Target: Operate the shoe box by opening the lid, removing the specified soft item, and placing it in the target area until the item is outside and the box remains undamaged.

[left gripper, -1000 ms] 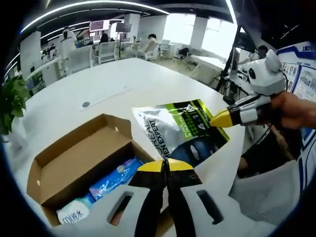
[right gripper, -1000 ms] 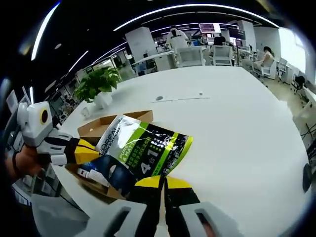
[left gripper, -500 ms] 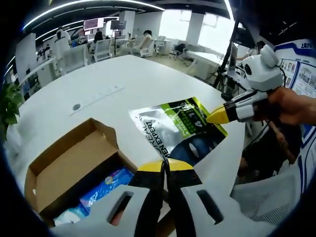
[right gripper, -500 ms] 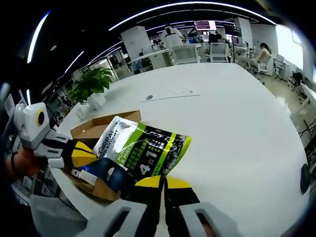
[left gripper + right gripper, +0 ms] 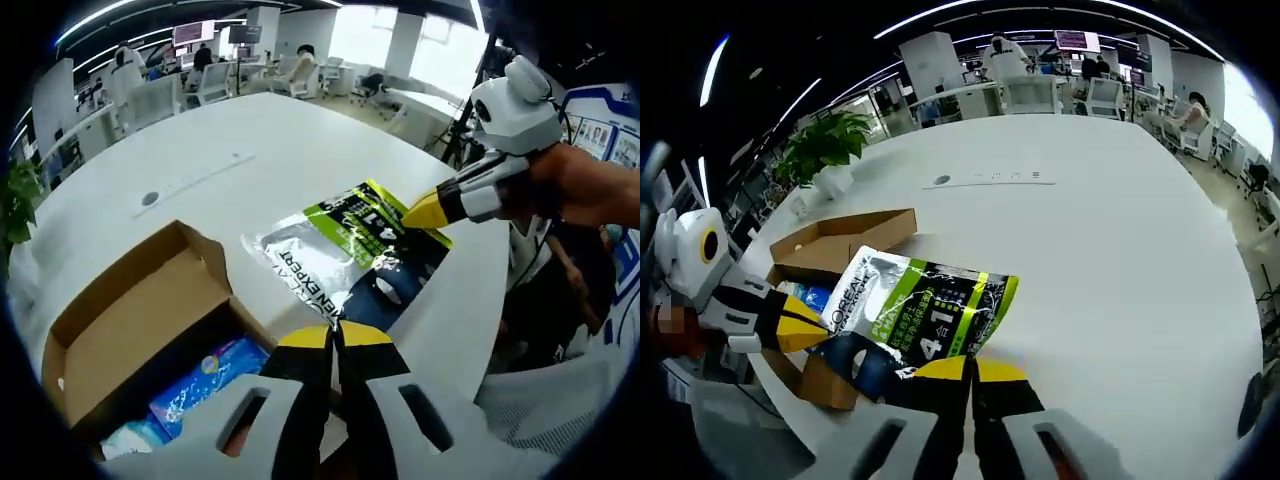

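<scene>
Both pairs of fingers are pinching the same L'Oréal Men Expert pouch [image 5: 345, 255]: the left gripper [image 5: 338, 335] is clamping one end at the frame's bottom centre, the right gripper [image 5: 970, 372] the opposite end. Held at both ends, the soft pouch is hanging stretched between them, probably to keep it from sagging. It is sitting outside the open cardboard shoe box [image 5: 120, 320], at lower left, which is still holding blue packets [image 5: 205, 370]. The white counter [image 5: 1110, 250] is spreading wide toward the upper right, offering ample set-down room.

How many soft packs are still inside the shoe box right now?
2 visible: a blue pack in the middle of the shoe box, and a white-labelled pack at its near end. More may be hidden beneath them.
</scene>
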A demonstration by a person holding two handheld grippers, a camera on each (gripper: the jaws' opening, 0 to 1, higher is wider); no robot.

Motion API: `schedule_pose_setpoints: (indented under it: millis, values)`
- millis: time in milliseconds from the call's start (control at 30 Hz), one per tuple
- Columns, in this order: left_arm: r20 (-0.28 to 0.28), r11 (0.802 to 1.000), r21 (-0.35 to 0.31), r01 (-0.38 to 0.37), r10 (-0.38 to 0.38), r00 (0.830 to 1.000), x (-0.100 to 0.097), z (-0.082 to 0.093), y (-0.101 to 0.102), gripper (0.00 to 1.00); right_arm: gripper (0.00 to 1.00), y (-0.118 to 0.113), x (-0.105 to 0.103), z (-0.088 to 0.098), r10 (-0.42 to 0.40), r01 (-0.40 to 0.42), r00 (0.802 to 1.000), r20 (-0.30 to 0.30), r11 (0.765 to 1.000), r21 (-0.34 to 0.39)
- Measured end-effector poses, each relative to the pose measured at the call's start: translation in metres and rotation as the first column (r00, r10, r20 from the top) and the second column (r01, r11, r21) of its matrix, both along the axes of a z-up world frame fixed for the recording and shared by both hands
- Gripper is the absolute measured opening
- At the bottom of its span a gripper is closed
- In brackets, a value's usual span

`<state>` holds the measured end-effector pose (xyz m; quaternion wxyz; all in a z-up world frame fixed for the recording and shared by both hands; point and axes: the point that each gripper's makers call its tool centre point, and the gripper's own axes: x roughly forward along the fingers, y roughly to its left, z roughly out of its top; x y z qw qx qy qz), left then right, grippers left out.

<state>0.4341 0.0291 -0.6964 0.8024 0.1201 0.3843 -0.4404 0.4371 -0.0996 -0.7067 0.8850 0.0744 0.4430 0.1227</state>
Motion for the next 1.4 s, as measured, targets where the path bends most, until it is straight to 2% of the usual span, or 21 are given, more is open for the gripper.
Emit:
schedule_pose_setpoints:
  millis: [267,367,533,633,800,1200,1400]
  values:
    - [0.003,0.998,0.061,0.021,-0.021,1.000,0.010,-0.013,-0.004,0.00,0.00,-0.003,0.017,-0.010,0.023,-0.023,1.000,-0.020,1.000,-0.004]
    - [-0.025,0.998,0.067,-0.010,0.011,1.000,0.015,-0.017,-0.004,0.00,0.00,-0.002,0.021,-0.013,0.037,-0.037,0.999,-0.024,0.999,-0.014]
    - [-0.020,0.996,0.095,-0.001,0.003,1.000,0.019,-0.023,-0.009,0.00,0.00,-0.005,0.027,-0.023,0.045,-0.047,0.998,-0.042,0.999,-0.025]
    - [-0.029,0.994,0.111,-0.012,0.015,0.999,0.020,-0.024,-0.010,0.00,0.00,-0.005,0.028,-0.029,0.073,-0.076,0.996,-0.051,0.995,-0.058]
    - [-0.029,0.989,0.150,-0.018,0.023,0.999,0.023,-0.029,-0.012,0.00,0.00,-0.008,0.035,-0.034,0.064,-0.067,0.996,-0.056,0.997,-0.046]
    - [-0.055,0.983,0.174,-0.059,0.070,0.996,0.027,-0.039,-0.014,0.01,0.00,-0.009,0.042,-0.044,0.068,-0.071,0.996,-0.064,0.996,-0.053]
    - [-0.069,0.979,0.188,-0.079,0.094,0.993,0.028,-0.045,-0.016,0.01,0.00,-0.012,0.043,-0.056,0.054,-0.058,0.995,-0.080,0.997,-0.046]
